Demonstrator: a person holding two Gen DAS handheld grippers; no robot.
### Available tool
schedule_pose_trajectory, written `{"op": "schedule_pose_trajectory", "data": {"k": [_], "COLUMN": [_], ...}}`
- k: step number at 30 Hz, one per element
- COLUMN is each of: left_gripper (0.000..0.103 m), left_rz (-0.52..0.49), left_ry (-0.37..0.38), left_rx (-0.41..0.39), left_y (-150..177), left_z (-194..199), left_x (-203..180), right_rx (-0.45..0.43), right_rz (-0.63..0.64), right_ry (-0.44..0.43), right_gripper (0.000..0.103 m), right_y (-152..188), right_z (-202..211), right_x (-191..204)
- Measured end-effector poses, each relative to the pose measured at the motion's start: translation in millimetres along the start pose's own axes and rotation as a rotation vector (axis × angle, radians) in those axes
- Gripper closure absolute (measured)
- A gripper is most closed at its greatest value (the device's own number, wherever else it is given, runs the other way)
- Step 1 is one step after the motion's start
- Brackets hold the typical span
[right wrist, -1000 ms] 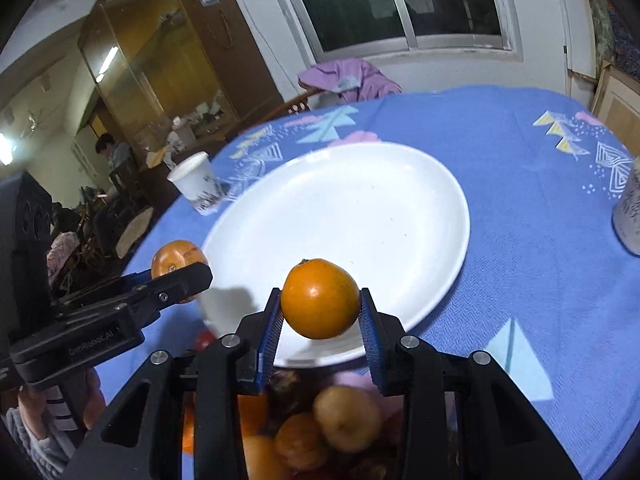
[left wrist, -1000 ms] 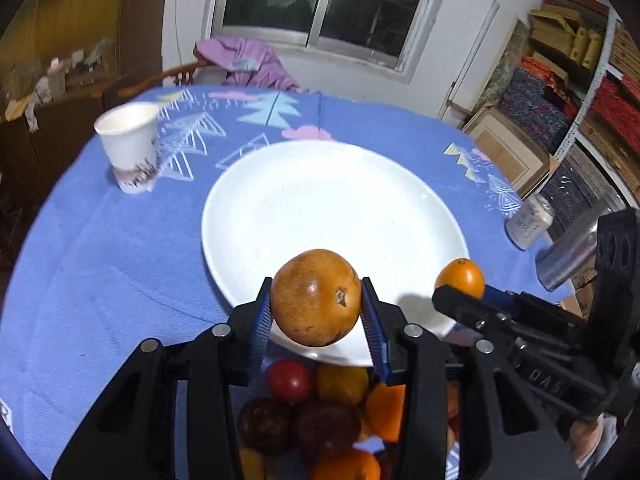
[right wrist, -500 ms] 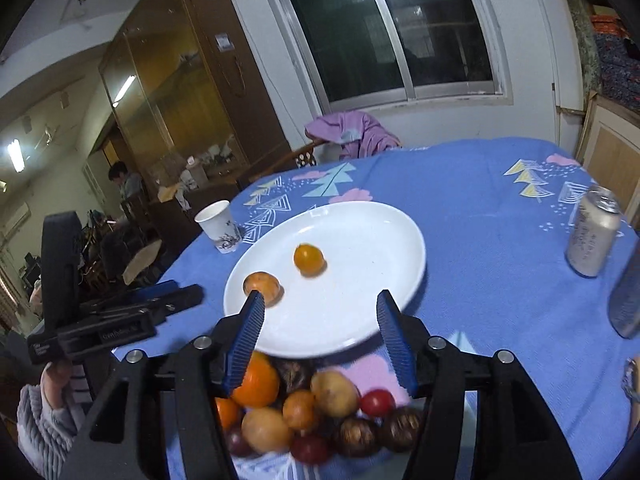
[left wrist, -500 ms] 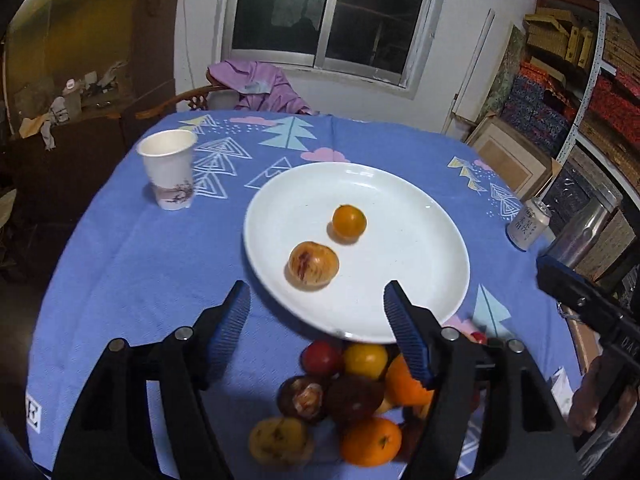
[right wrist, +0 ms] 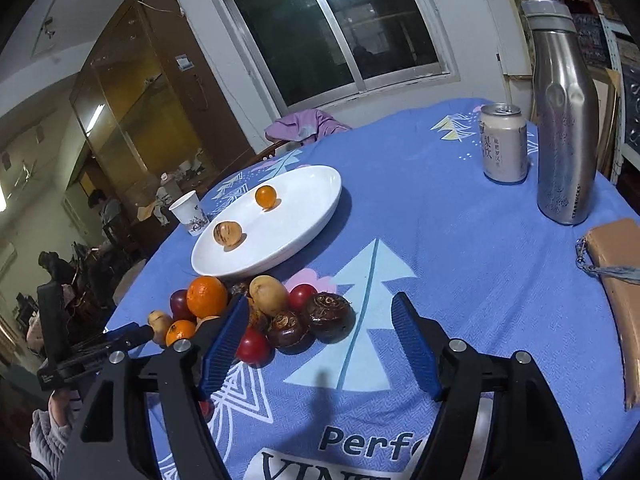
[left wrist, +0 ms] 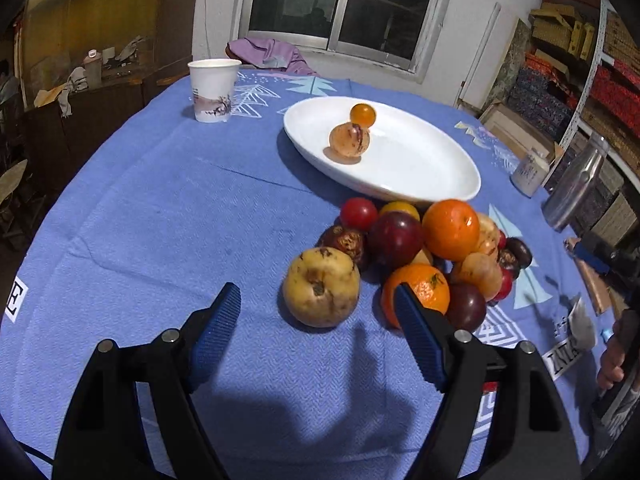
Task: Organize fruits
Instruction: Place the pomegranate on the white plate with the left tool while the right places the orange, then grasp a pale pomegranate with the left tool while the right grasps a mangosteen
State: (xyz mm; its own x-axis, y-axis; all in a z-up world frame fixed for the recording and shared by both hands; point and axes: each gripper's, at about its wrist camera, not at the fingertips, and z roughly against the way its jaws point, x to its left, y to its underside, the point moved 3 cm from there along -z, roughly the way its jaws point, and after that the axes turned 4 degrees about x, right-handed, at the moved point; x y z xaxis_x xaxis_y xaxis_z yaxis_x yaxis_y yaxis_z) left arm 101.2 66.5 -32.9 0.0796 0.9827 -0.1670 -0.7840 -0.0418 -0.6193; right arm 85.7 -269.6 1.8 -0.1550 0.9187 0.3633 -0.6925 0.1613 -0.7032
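A white plate (left wrist: 420,168) holds a brown-speckled fruit (left wrist: 349,140) and a small orange (left wrist: 363,114); the right wrist view shows the same plate (right wrist: 296,216) and both fruits. In front of the plate lies a pile of fruit (left wrist: 450,228). My left gripper (left wrist: 317,289) is opening, its pads apart from everything, with a yellow pear (left wrist: 320,286) just beyond its tips. My right gripper (right wrist: 320,300) is opening too and touches nothing. A dark brown fruit (right wrist: 329,316) lies just ahead of its tips at the pile's near edge.
A paper cup (left wrist: 212,90) stands at the far left of the blue tablecloth. A drink can (right wrist: 503,144), a steel bottle (right wrist: 566,120) and a brown pouch (right wrist: 620,264) sit on the right side. A person's hand (left wrist: 612,360) shows at the right edge.
Both grippers let go of their fruits, which now lie on the plate. Both opened wide and drew back from the plate to the near side of the pile.
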Motion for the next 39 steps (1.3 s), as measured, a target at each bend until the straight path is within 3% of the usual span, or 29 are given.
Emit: {"op": "schedule_pose_trajectory", "data": {"k": [4,13,15,22,29,36,39], "left_gripper": [0.026,0.027,0.038,0.058,0.060,0.060,0.060], "left_rz": [-0.014,0.007,0.012,-0.020,0.003,0.111,0.092], "left_ry": [-0.013,-0.018,-0.008,0.026,0.030,0.000,0.004], "left_rx": [0.035,0.016,0.012,0.026,0.014,-0.036,-0.033], "left_y": [0,-9,-9,-10,-10,-10,-9], "left_z": [-16,-21,-20,-24,-21,-6,-7], "left_x": [-3,8,10,0,4,32,29], "right_rx": [0.016,0.033,0.037,0.057,0.076,0.130,0.164], "right_rz": [0.003,-0.004,0.002,0.011,0.020,-0.006,-0.016], "right_ry": [-0.008,-0.018,-0.013,0.004,0.014,0.013,-0.005], "right_gripper": [0.028,0.027,0.027,0.027,0.027,0.027,0.027], "right_y": [1,2,2,5,7,6,4], "right_z": [-4,-5,-6,-12,-16,-35,-47], "right_x": [3,2,2,3,4,0,2]}}
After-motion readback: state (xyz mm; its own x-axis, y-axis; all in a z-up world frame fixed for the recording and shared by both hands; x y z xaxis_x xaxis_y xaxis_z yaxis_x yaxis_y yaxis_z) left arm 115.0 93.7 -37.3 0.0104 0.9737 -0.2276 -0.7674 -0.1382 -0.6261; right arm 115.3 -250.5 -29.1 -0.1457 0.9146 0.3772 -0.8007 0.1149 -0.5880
